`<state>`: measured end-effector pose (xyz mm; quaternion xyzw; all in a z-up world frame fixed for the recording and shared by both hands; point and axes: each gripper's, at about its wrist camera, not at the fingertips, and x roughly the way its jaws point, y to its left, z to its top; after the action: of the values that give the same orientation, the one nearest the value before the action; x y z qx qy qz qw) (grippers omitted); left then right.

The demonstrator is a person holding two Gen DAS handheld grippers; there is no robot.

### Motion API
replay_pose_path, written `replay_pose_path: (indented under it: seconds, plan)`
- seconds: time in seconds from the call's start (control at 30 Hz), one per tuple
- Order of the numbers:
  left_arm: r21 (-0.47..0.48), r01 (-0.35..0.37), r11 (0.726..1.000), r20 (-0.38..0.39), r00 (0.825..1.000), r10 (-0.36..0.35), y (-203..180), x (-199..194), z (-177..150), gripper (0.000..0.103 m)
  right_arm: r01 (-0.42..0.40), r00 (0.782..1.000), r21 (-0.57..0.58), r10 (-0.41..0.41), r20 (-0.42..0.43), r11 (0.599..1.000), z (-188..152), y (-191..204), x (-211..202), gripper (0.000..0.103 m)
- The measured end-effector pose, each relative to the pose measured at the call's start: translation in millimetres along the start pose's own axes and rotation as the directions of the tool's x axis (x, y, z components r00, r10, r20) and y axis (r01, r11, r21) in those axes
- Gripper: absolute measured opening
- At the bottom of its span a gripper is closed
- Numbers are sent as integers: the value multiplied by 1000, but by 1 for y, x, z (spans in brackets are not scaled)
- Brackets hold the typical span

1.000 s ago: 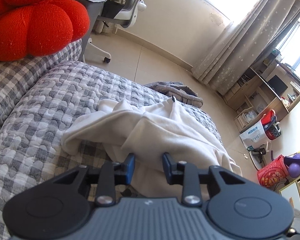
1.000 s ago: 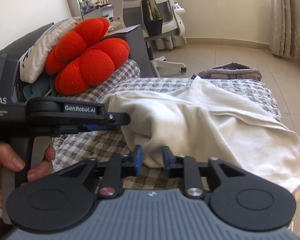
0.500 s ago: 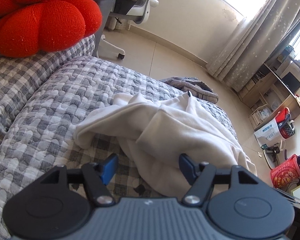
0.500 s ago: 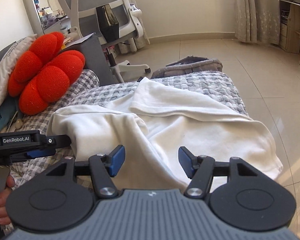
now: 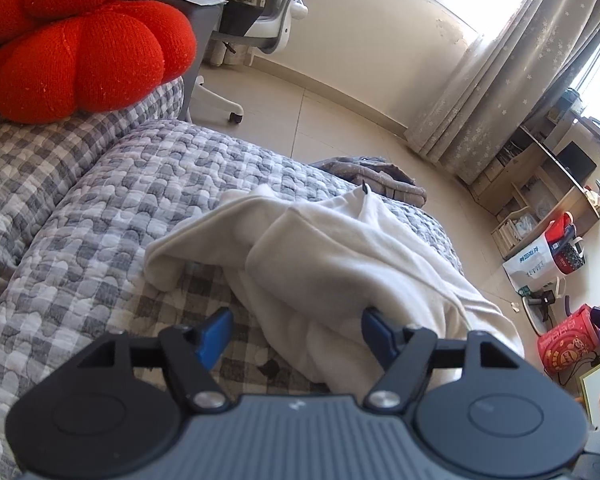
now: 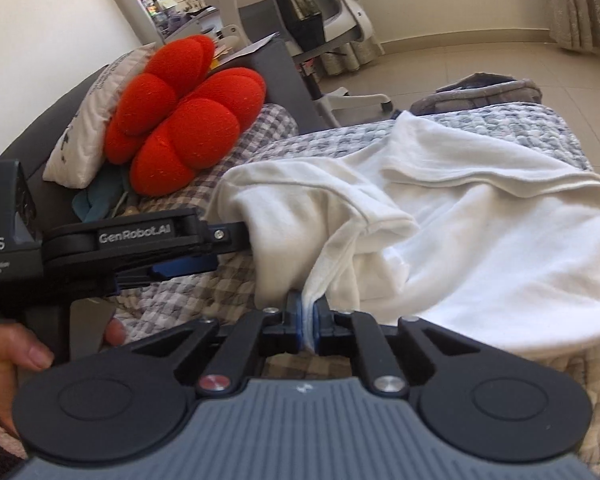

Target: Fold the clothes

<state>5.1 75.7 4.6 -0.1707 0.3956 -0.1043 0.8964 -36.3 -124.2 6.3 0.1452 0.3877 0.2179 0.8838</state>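
Crumpled white garment (image 6: 480, 232); right gripper (image 6: 307, 314) fingers closing on its hem, left gripper (image 5: 296, 330) wide.

Right gripper (image 6: 307, 312) closing on white garment (image 6: 460, 216)

Garment (image 5: 340, 264) on bed (image 5: 100, 208), cushion (image 5: 80, 52) behind, chair (image 6: 332, 12) beyond

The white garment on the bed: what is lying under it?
Under the white garment shows only the grey checked quilt, visible all around it. Whether anything else lies beneath the crumpled folds cannot be seen; the fabric covers that part.
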Motion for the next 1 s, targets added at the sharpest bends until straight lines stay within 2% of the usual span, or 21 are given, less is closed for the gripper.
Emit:
replay_pose_path:
  seconds: [0.33,0.63,0.77,0.87,0.97,1.0]
  plan:
    - [-22,-35,999,47,998,36,23,-30,1,72,-118,990,-101,110,-87,988,-13,53,20,11]
    - [64,-154,986,111,983,146,31,-50,-2,72,-190,977,-91,179,-120,978,-13,79,37,11]
    - [62,-168,984,105,981,161,41,-54,-1,72,-160,982,-122,145,-119,980,-14,90,44,12]
    - [56,-169,984,88,983,164,47,-53,-2,73,-127,983,-157,104,-150,979,-15,94,47,14]
    - [68,-171,983,81,983,166,46,-54,-6,75,-128,983,-152,104,-154,980,-12,88,39,15]
    - [74,-171,982,80,983,165,45,-55,-7,76,-125,984,-148,104,-146,981,-11,85,34,19]
